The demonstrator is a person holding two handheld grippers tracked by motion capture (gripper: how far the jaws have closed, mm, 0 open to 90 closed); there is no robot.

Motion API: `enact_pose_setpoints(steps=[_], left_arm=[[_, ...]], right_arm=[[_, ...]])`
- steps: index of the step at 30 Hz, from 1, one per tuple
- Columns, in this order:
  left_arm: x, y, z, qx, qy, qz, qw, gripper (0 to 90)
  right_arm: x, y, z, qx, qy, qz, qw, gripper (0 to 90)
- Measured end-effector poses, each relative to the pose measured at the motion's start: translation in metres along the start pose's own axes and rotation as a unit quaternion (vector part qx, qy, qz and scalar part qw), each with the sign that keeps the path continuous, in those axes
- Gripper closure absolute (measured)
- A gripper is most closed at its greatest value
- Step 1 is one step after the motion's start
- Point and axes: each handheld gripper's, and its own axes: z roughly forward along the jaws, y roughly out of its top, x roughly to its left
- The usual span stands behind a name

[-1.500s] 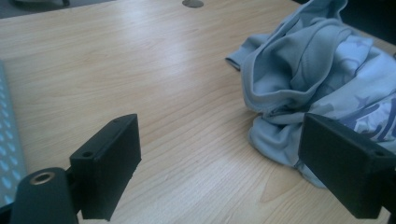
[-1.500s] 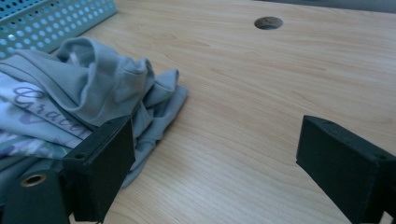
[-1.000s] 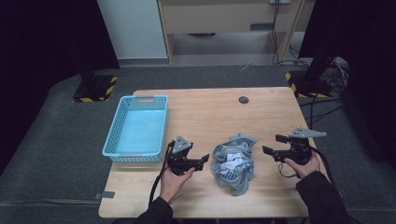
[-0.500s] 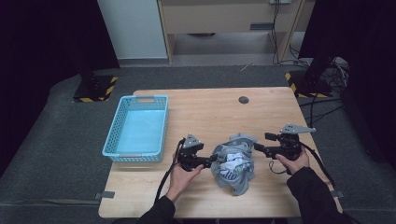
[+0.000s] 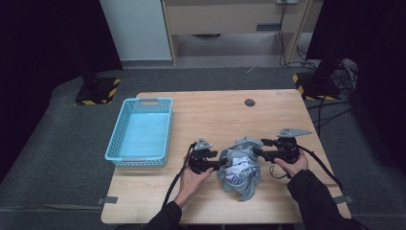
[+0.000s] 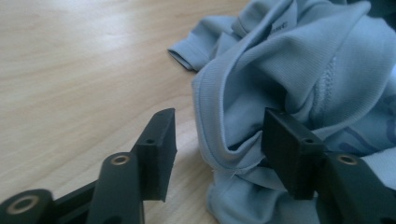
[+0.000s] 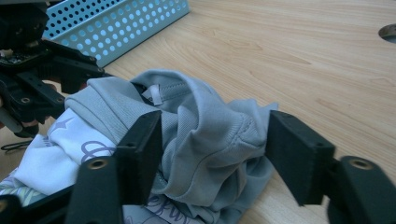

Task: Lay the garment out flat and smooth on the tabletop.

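A crumpled grey-blue shirt (image 5: 239, 168) with a white printed patch lies on the wooden table (image 5: 215, 110) near its front edge. My left gripper (image 5: 221, 165) is at the shirt's left side, open. In the left gripper view its jaws straddle a folded hem of the shirt (image 6: 243, 107) without pinching it. My right gripper (image 5: 258, 152) is at the shirt's upper right, also open. In the right gripper view its jaws stand on either side of a raised bunch of grey cloth (image 7: 210, 121) by the collar tag. The left gripper (image 7: 32, 70) appears beyond the shirt there.
An empty light-blue perforated basket (image 5: 125, 129) stands at the table's left; its wall (image 7: 116, 23) also shows in the right gripper view. A dark round hole (image 5: 249, 102) marks the far side of the table. Bare wood lies behind the shirt.
Both grippers have moved inward from either side until their open jaws reach the shirt. The shirt has barely shifted.
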Motion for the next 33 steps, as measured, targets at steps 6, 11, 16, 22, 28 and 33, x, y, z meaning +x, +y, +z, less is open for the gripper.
enact_pose_setpoints(steps=[6, 11, 16, 22, 28, 33], left_arm=[[-0.004, 0.0, 0.003, 0.013, 0.005, -0.004, 0.9999, 60.8], [-0.004, 0.0, 0.002, 0.025, 0.01, -0.011, 0.9996, 70.2], [-0.005, 0.0, 0.002, 0.033, 0.022, -0.014, 0.9991, 77.3], [-0.006, 0.0, 0.002, 0.033, 0.025, -0.016, 0.999, 84.9], [-0.007, 0.004, -0.005, 0.022, 0.027, -0.015, 0.9993, 88.0], [-0.01, 0.013, -0.016, 0.006, 0.031, -0.004, 0.9995, 88.2]], right_arm=[[0.001, -0.003, 0.001, 0.002, -0.001, -0.003, 1.0, 57.3], [0.001, -0.004, 0.0, 0.003, 0.002, 0.001, 1.0, 67.2], [0.002, -0.004, -0.002, 0.004, 0.005, 0.002, 1.0, 76.8], [0.004, -0.003, -0.003, 0.006, -0.001, -0.007, 1.0, 81.6], [0.007, -0.001, -0.006, -0.001, -0.007, -0.018, 0.9998, 82.7], [0.009, 0.003, -0.011, -0.014, -0.009, -0.022, 0.9996, 82.9]])
